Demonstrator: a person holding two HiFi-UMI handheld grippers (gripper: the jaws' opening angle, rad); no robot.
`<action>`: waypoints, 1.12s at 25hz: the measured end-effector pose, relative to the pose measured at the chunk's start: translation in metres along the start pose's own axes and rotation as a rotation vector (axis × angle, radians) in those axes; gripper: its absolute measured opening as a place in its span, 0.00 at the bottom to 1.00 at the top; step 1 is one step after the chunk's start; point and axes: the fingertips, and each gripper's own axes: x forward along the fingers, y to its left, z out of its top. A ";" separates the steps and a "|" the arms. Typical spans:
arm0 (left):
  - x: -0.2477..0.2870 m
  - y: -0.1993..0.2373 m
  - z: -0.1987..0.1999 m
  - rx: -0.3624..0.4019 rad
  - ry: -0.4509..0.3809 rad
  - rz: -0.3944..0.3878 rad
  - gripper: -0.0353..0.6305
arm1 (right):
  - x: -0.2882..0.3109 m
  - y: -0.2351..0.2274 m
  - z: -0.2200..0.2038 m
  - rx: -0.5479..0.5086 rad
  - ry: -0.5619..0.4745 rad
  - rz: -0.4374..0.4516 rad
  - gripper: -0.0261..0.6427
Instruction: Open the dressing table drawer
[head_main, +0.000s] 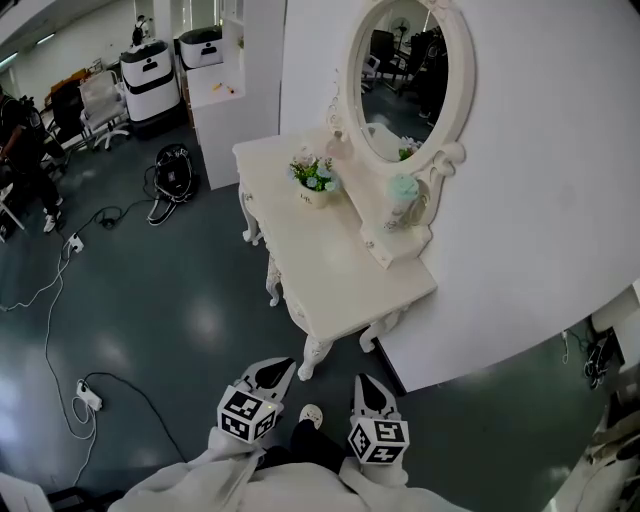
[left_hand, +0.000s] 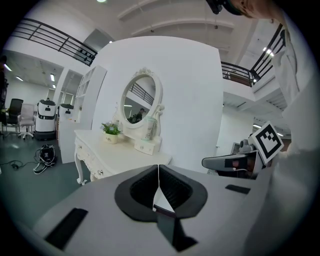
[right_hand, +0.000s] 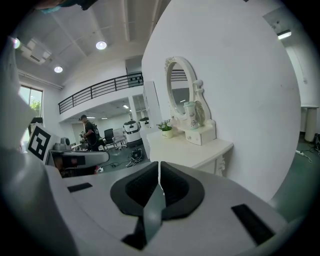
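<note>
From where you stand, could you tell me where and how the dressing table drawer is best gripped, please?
Probably by the small knob on the carved front apron of the dressing table, pinched from either side. Come in level from the open floor side, opposite the mirror, since the knob faces that way. The left gripper is shut, so open it first.

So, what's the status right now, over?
Left gripper and right gripper shut, empty. Table ahead, not reached; drawers shut. Floor cables lie off to the side.
</note>
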 end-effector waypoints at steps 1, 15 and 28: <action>0.008 0.003 0.004 0.000 -0.003 0.002 0.08 | 0.007 -0.004 0.004 -0.002 0.000 0.004 0.10; 0.087 0.043 0.032 0.004 -0.029 0.064 0.08 | 0.092 -0.044 0.043 -0.019 -0.011 0.082 0.10; 0.103 0.040 0.023 -0.001 0.005 0.045 0.08 | 0.108 -0.046 0.029 0.002 0.032 0.103 0.10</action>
